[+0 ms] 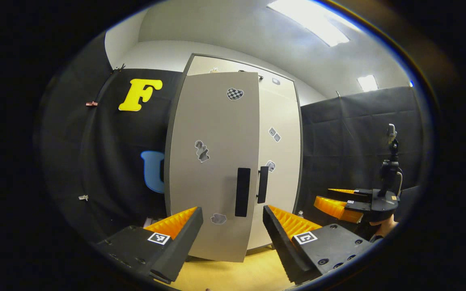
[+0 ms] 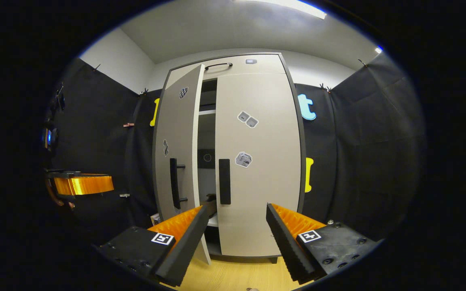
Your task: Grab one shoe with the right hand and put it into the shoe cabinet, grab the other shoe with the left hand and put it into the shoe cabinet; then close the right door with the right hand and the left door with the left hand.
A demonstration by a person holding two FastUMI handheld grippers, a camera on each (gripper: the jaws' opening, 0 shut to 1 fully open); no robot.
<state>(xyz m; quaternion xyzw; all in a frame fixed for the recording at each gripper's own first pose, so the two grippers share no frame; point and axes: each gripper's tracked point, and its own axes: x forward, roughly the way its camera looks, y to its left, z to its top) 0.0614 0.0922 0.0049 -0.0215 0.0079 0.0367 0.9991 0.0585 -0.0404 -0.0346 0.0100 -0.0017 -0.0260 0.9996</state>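
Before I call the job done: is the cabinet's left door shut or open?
Open. In the right gripper view the left door stands ajar beside the shut right door, with dark shelves showing in the gap between them.

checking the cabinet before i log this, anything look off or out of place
Only the tall beige shoe cabinet's left door stands out: it hangs ajar, showing dark shelves, while the right door sits flush. Nothing looks spilled or damaged.

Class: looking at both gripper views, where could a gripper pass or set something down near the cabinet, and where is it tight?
Free: the wood floor before the cabinet, and the gap between the ajar left door and shut right door. Tight: that gap is narrow, and something sits on the shelf low inside it.
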